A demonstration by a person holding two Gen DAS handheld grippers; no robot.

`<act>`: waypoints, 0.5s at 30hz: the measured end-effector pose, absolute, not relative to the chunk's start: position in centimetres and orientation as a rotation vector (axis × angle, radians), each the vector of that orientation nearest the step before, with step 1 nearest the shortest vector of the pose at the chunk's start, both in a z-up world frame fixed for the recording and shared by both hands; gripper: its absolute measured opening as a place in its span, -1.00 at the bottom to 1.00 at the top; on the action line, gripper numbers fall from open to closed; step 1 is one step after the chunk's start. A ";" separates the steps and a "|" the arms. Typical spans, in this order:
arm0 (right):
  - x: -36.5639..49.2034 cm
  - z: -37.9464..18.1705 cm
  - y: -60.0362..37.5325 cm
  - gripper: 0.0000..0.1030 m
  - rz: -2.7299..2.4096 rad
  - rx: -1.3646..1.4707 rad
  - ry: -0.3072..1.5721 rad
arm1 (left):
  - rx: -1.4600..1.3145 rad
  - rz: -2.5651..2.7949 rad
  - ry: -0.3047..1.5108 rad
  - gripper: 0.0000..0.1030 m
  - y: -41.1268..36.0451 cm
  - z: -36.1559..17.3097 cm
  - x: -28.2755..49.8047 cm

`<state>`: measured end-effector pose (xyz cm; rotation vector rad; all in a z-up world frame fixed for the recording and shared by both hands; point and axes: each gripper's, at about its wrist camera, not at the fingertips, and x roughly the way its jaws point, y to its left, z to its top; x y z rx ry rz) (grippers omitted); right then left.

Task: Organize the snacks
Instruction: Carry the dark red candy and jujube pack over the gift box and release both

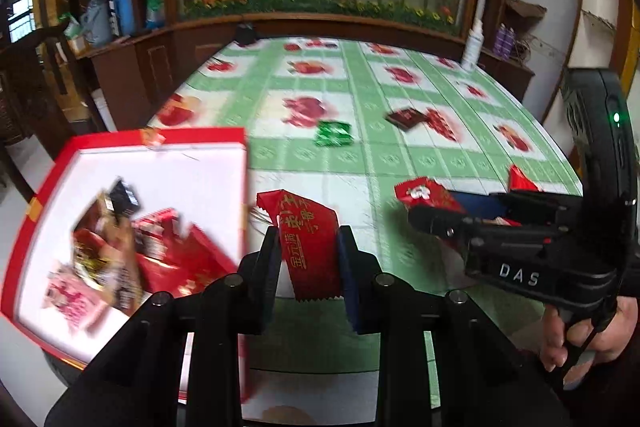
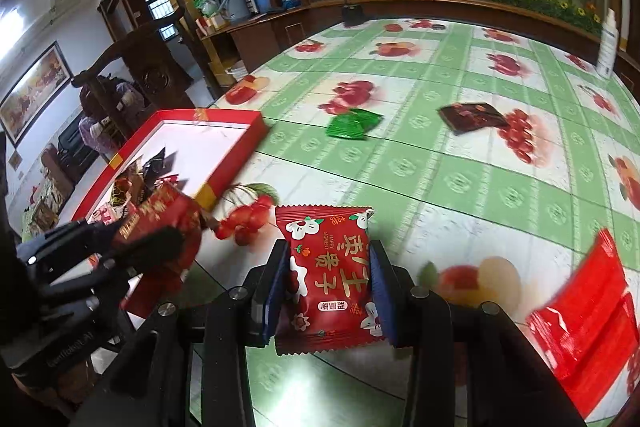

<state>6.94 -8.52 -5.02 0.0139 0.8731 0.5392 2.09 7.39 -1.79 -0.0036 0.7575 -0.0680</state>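
Note:
My left gripper (image 1: 308, 259) is shut on a dark red snack packet with gold writing (image 1: 306, 239), held above the table just right of the red box. The red box (image 1: 48, 187) with a white inside holds several snack packets (image 1: 120, 247). My right gripper (image 2: 328, 287) is shut on a red jujube snack packet with white flowers (image 2: 326, 275), held over the table. It shows at right in the left wrist view (image 1: 440, 217). A green packet (image 1: 333, 133) and a dark brown packet (image 1: 406, 117) lie on the green tablecloth. A red packet (image 2: 584, 315) lies at the right.
The round table (image 2: 440, 171) has a green and white fruit-print cloth. A white bottle (image 2: 608, 45) stands at its far right edge. A dark object (image 1: 244, 34) sits at the far edge. A wooden cabinet and chair stand beyond on the left.

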 end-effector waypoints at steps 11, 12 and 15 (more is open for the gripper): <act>7.9 -2.4 0.1 -0.23 0.678 -0.050 0.815 | -0.062 0.086 0.717 -0.51 13.9 -0.9 1.8; 8.0 -2.3 1.0 -0.23 0.690 -0.051 0.806 | -0.067 0.100 0.715 -0.51 14.5 -0.9 1.7; 8.2 -2.1 2.9 -0.23 0.710 -0.045 0.786 | -0.085 0.143 0.706 -0.51 16.2 -0.8 1.6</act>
